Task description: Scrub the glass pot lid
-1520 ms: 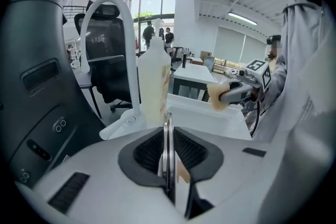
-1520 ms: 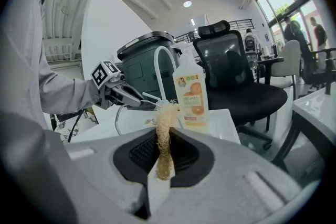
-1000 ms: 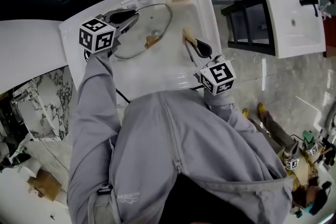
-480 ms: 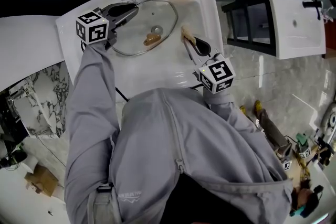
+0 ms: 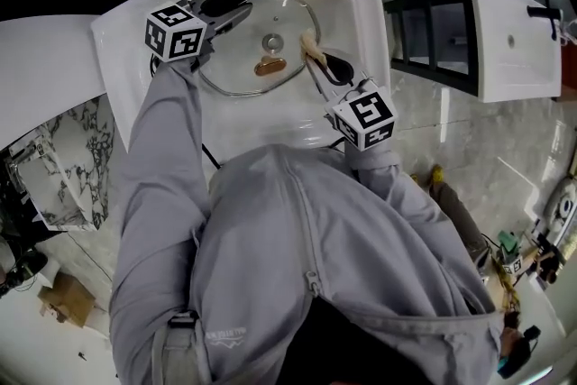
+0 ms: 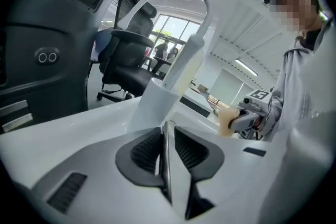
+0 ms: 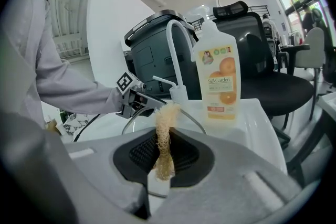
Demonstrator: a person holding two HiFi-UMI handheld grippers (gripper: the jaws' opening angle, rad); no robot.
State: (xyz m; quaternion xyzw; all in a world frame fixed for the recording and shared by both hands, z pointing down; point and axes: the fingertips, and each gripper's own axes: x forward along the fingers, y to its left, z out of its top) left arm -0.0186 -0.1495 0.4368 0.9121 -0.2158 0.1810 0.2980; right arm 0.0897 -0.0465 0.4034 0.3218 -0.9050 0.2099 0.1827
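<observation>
In the white ceramic sink (image 5: 119, 57), the round steel-rimmed glass pot lid (image 5: 236, 60) is gripped by its rim in the left tool (image 5: 238, 13), pinched narrow at the sink's back-left, so a hard press from the right tool (image 5: 316, 60), clamped on a tan loofah strip (image 5: 307, 41), could twist it loose.

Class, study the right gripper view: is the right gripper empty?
No: the right gripper is shut on a tan fibrous scrubber that stands up between its jaws.
</observation>
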